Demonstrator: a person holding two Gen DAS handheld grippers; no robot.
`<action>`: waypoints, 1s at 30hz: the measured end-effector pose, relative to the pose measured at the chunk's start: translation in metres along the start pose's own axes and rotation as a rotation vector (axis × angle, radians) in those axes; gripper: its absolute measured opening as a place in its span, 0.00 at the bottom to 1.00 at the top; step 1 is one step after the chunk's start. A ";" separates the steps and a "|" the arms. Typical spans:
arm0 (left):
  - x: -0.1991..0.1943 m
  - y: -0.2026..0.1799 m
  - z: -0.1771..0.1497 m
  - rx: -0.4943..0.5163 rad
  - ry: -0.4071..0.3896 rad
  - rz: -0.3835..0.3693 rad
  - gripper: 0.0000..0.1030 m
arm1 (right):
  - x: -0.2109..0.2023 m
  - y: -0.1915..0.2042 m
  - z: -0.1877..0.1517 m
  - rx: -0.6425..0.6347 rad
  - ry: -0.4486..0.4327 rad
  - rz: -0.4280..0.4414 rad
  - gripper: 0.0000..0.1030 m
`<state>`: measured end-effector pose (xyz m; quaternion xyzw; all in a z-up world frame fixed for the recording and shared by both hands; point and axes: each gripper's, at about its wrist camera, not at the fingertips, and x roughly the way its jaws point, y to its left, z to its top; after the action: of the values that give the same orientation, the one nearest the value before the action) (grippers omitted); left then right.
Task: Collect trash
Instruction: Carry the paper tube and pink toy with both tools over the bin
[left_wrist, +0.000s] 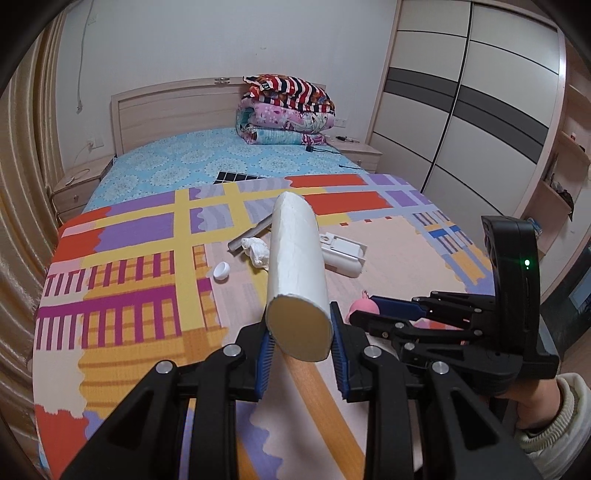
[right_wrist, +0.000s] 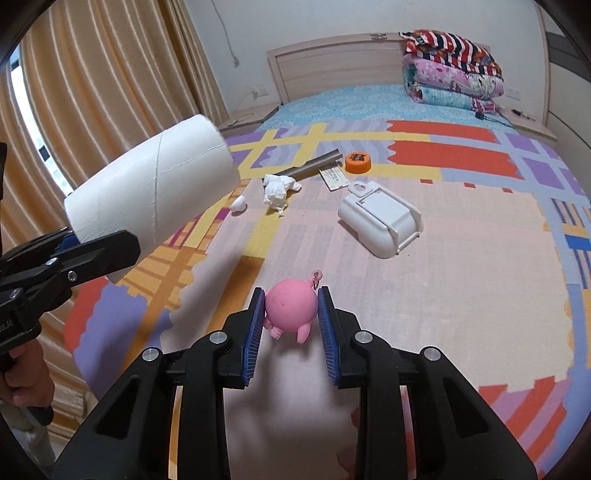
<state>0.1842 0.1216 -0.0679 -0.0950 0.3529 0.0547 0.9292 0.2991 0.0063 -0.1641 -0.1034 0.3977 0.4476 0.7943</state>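
My left gripper (left_wrist: 300, 325) is shut on a white paper tube (left_wrist: 295, 258) and holds it above the blanket; the tube also shows in the right wrist view (right_wrist: 151, 188). My right gripper (right_wrist: 291, 306) is shut on a pink round toy figure (right_wrist: 291, 308) with a small ring on top, held just above the blanket; the toy shows partly in the left wrist view (left_wrist: 364, 308). A crumpled white tissue (right_wrist: 277, 188), a small white scrap (right_wrist: 238, 204), a grey strip (right_wrist: 314, 164), an orange cap (right_wrist: 357, 161) and a white plastic case (right_wrist: 380, 221) lie on the blanket.
A patterned blanket (right_wrist: 461, 266) covers the near half of the bed. Folded quilts (right_wrist: 450, 70) are stacked by the headboard (right_wrist: 332, 62). Curtains (right_wrist: 110, 74) hang at the left. A wardrobe (left_wrist: 472, 103) stands at the right. A flat white card (right_wrist: 334, 175) lies near the cap.
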 end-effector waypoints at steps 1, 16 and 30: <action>-0.004 -0.003 -0.003 0.001 -0.004 -0.004 0.25 | -0.007 0.001 -0.002 -0.009 -0.007 -0.003 0.28; -0.062 -0.044 -0.069 0.008 -0.036 -0.046 0.26 | -0.077 0.019 -0.034 -0.113 -0.078 -0.028 0.28; -0.076 -0.076 -0.135 0.062 0.061 -0.102 0.25 | -0.105 0.041 -0.092 -0.169 -0.037 0.022 0.28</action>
<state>0.0534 0.0156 -0.1054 -0.0858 0.3772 -0.0068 0.9221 0.1869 -0.0837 -0.1411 -0.1572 0.3448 0.4900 0.7851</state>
